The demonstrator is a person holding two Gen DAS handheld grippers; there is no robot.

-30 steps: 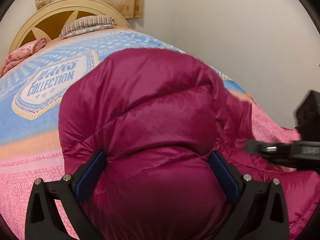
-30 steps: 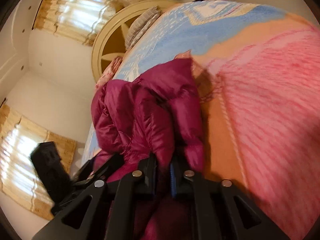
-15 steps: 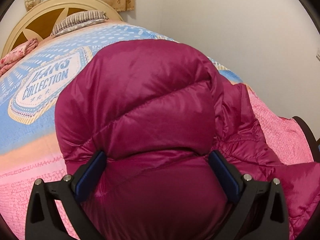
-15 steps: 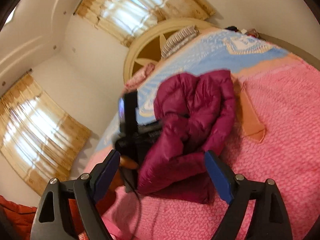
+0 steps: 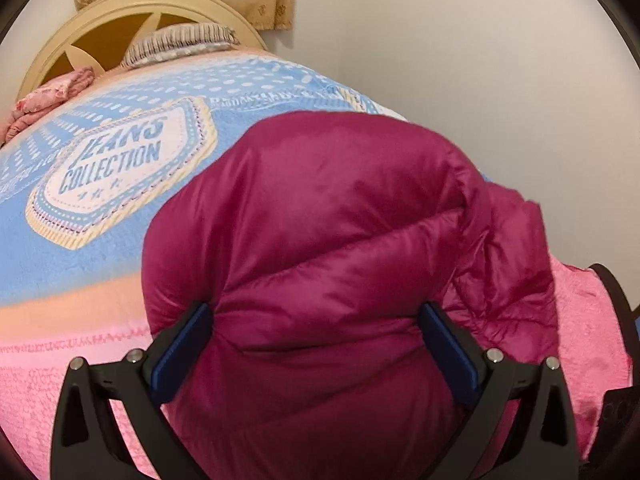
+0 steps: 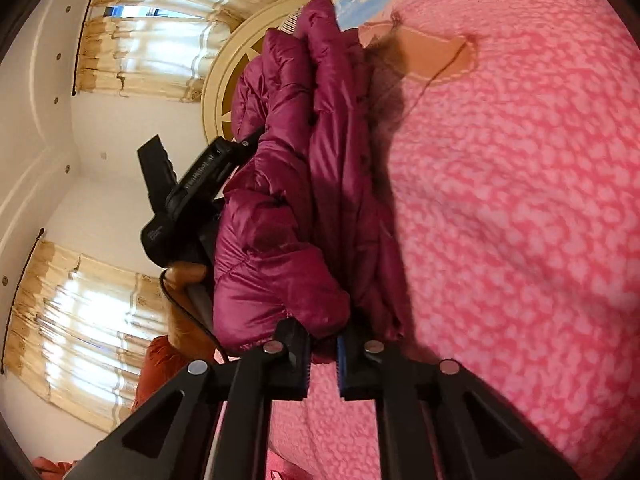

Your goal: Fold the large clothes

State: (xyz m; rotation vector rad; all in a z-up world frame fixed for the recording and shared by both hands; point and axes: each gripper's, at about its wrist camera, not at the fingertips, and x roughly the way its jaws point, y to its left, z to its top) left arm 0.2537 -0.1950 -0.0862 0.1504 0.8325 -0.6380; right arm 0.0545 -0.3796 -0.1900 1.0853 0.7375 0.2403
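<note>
A magenta puffer jacket (image 5: 320, 240) lies bunched on the bed and fills the left wrist view. My left gripper (image 5: 316, 340) has its jaws wide around a thick puffed fold, with both blue pads pressed into the fabric. In the right wrist view the jacket (image 6: 288, 200) stands as a tall bundle with the left gripper (image 6: 192, 188) at its far side, held by a hand (image 6: 188, 276). My right gripper (image 6: 323, 356) sits low at the bundle's near end. Its jaws are closing to a narrow gap, pinching the jacket's lower edge.
The bed carries a fleecy blanket, pink (image 6: 520, 200) near me and blue with a "Jeans Collection" badge (image 5: 116, 184) further off. A cream headboard (image 5: 100, 28) and a striped pillow (image 5: 180, 40) are at the far end. A wall lies right of the bed; curtained windows (image 6: 80, 312) lie left.
The right gripper let go of the jacket, opened wide and pulled back, then came in low and closed on the jacket's lower edge. The left gripper kept its hold and barely moved.
</note>
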